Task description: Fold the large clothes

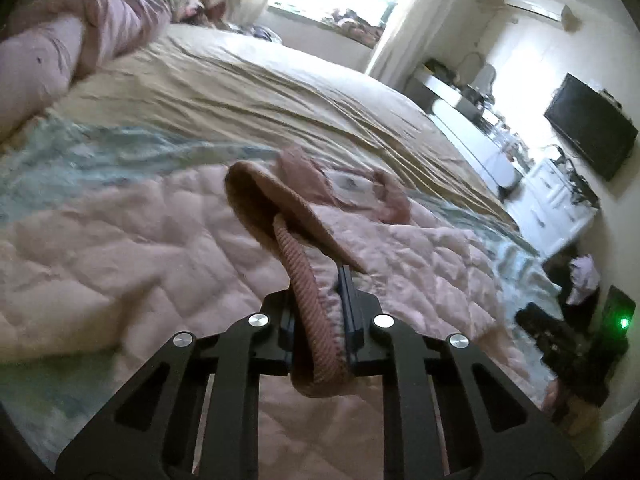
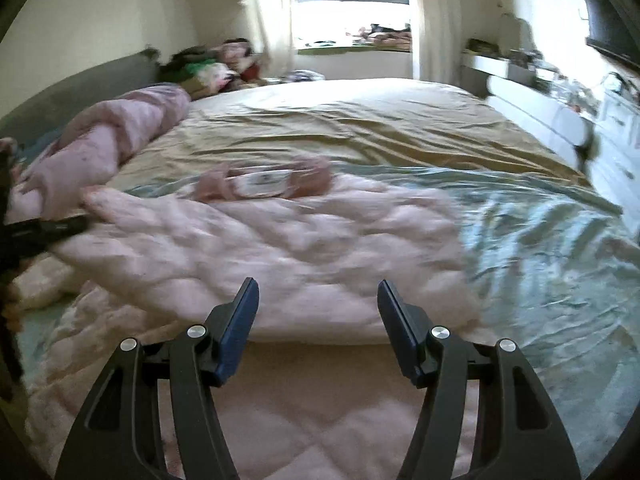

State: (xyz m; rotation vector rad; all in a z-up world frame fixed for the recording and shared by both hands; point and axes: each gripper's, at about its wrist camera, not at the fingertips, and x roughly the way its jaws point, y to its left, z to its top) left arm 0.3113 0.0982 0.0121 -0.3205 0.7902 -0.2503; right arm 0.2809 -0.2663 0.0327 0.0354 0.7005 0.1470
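A pale pink quilted jacket [image 1: 140, 240] lies spread on the bed, its collar and white label [image 1: 352, 184] towards the far side. My left gripper [image 1: 320, 292] is shut on the jacket's ribbed, darker pink sleeve cuff [image 1: 308, 300], and the sleeve [image 1: 272, 196] arches up off the jacket's body. In the right wrist view the jacket [image 2: 300, 248] fills the middle, with its collar [image 2: 264, 182] beyond. My right gripper [image 2: 316, 284] hovers open over the jacket's near part, with nothing between its blue pads [image 2: 240, 312]. The left gripper [image 2: 48, 228] shows at the left edge of that view, at the raised sleeve end [image 2: 96, 200].
A rolled pink blanket [image 2: 120, 128] lies along the bed's left side. Beige sheet [image 2: 360, 120] covers the far half, over a teal patterned cover [image 2: 540, 232]. Piled clothes [image 2: 216, 64] sit by the headboard. A white dresser [image 1: 552, 200] and a dark screen [image 1: 592, 128] stand right of the bed.
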